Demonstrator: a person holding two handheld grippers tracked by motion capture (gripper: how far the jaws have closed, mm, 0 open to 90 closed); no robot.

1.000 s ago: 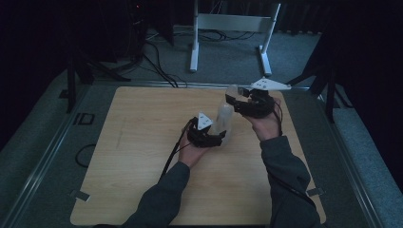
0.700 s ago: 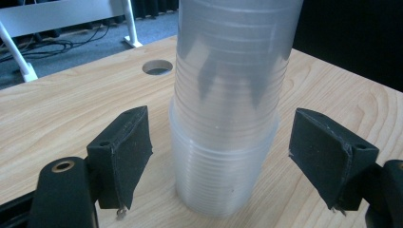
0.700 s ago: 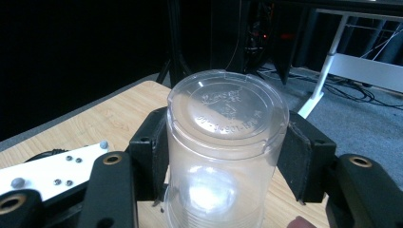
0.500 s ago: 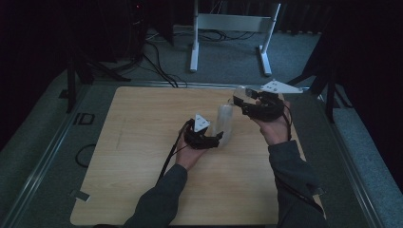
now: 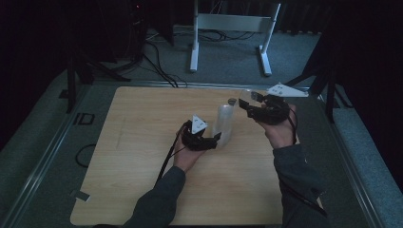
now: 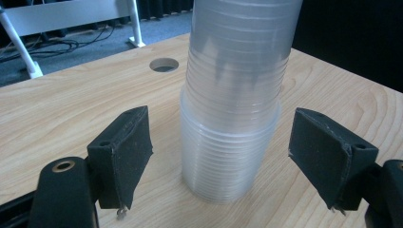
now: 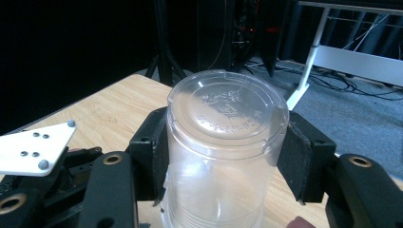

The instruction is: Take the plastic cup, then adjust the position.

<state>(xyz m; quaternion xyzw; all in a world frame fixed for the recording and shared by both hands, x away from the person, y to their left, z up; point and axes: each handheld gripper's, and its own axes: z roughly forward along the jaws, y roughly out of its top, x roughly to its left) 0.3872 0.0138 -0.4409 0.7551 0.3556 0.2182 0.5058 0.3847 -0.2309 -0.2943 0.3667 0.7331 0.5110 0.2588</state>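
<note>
1. The stack of clear plastic cups stands upside down and upright on the wooden surface, near its middle.
2. A single clear cup, bottom up, is held off the stack.

One cup stack, one single cup, two tools.

We see a pale wooden table with a round hole, ringed by a grey frame. Beyond it, grey carpet, a white stand, black cables, and darkness behind.
</note>
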